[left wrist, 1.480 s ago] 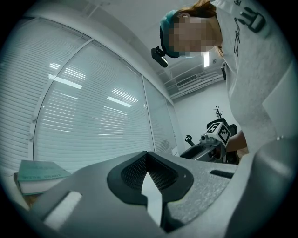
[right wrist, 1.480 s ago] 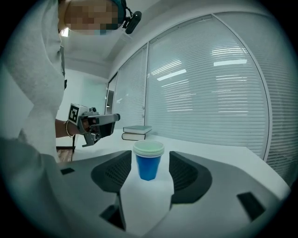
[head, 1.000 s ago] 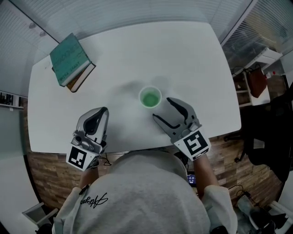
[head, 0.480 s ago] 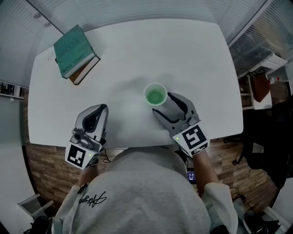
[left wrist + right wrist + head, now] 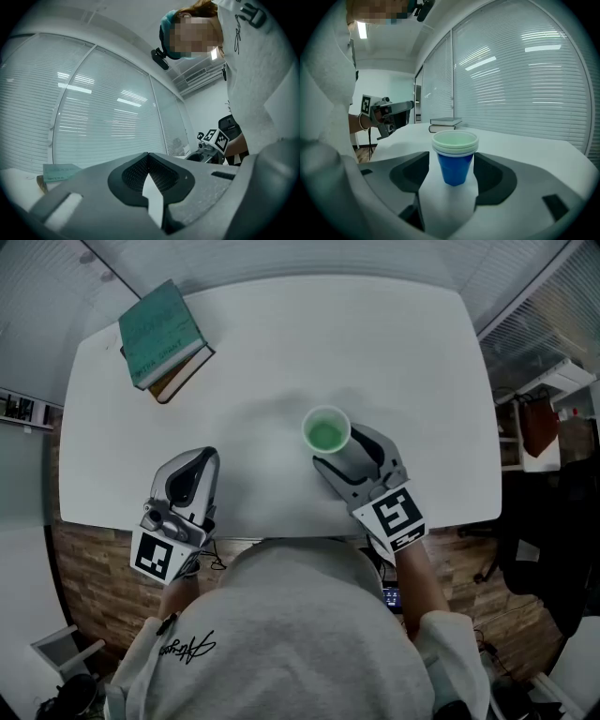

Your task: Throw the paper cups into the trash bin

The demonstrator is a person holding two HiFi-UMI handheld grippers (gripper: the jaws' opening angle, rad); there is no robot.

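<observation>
A stack of nested paper cups (image 5: 326,433), blue outside with pale green insides, stands upright on the white table (image 5: 403,343) near its front edge. My right gripper (image 5: 339,448) reaches around the stack from the near side, and its jaws are opening. In the right gripper view the cups (image 5: 454,159) stand between the two jaws of the right gripper (image 5: 453,177), with a gap on each side. My left gripper (image 5: 200,461) rests on the table to the left, shut and empty; in its own view the left gripper (image 5: 148,157) has its jaws meeting. No trash bin is in view.
Two stacked books (image 5: 164,334), a teal one on top, lie at the table's far left corner. Window blinds run behind the table. A dark office chair (image 5: 553,540) stands on the wooden floor to the right.
My right gripper has moved forward until the cup stack stands between its jaws. The left gripper has stayed where it was.
</observation>
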